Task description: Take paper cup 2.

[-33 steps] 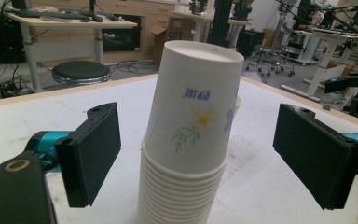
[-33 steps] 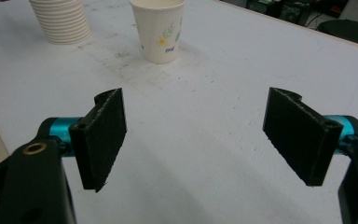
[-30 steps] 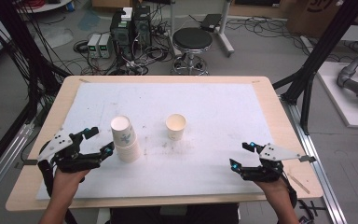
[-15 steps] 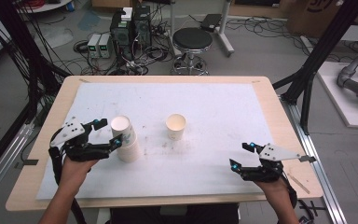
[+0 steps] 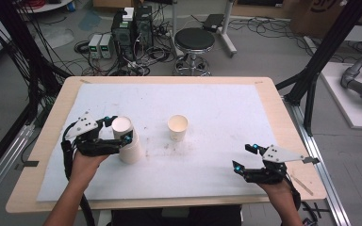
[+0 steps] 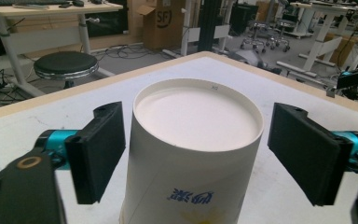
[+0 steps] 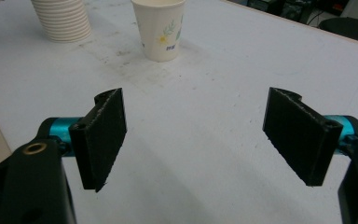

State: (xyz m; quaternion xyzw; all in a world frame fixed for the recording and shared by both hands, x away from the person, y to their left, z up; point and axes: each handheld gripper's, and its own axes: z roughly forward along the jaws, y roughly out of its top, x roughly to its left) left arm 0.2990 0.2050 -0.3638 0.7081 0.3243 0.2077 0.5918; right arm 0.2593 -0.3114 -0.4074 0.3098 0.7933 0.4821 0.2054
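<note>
Jaws of the left gripper stand spread either side of the upside-down cup stack, not yet touching it, seemingly placed to pinch the top cup. Right of the stack and well apart, near the counter's front edge, the right gripper hovers with its jaws spread and empty, and beyond it a single cup stands upright.

A stack of white paper cups stands upside down on the desk, its flat top bottom-up, blue print and a yellow flower on its side. To its right, well apart, a single paper cup stands upright and open-mouthed, with a leaf and flower print; its inside looks empty.
</note>
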